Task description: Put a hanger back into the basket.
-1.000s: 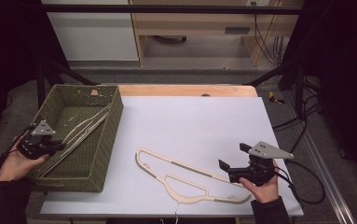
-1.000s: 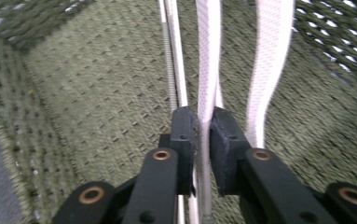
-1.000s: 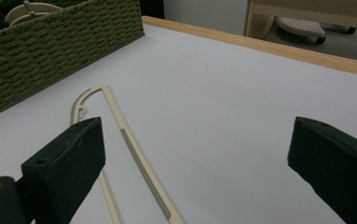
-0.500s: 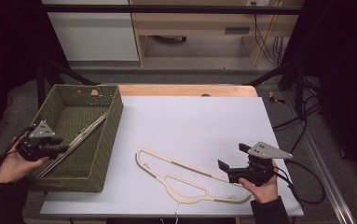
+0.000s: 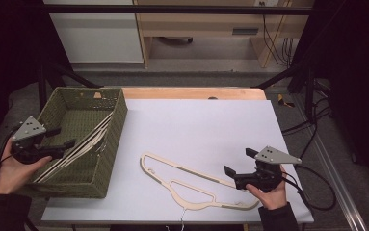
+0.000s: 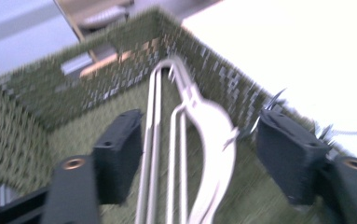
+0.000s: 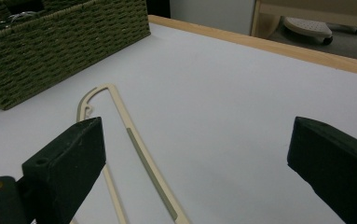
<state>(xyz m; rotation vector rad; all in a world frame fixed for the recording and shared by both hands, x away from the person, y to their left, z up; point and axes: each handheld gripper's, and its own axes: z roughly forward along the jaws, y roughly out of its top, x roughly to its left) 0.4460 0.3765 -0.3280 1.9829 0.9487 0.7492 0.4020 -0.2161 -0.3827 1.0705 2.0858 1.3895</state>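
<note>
The left gripper view is smeared with motion blur, so the weave of the basket (image 6: 64, 98) and the edges of the hanger (image 6: 199, 140) inside it are soft; the hanger's lower end runs off the bottom of that frame. In the high view the near end of this hanger (image 5: 83, 147) is hidden behind the left gripper (image 5: 59, 139), and the person's forearms are cut off at the bottom edge. The right gripper view shows just one part of the second hanger (image 7: 134, 149), its near end leaving the frame at the bottom.

The basket (image 5: 112, 144) is a deep rectangular bin of coarse olive-green weave with cut-out handles, standing at the left edge of the table (image 5: 211, 125), which has a smooth pale top and a wooden far edge. Both hangers are thin, flat and cream-coloured. The second hanger (image 5: 191, 183) has a greyish strip along its bar and lies flat on the table between the basket and the right gripper (image 5: 237, 166).

The left gripper's jaws have just been opening; they stand well apart over the basket, the hanger lying between them, pads clear of it. That hanger leans slantwise inside the basket, its far end up against the right wall. The right gripper's jaws gape wide and hold nothing, just by the second hanger's near end.
</note>
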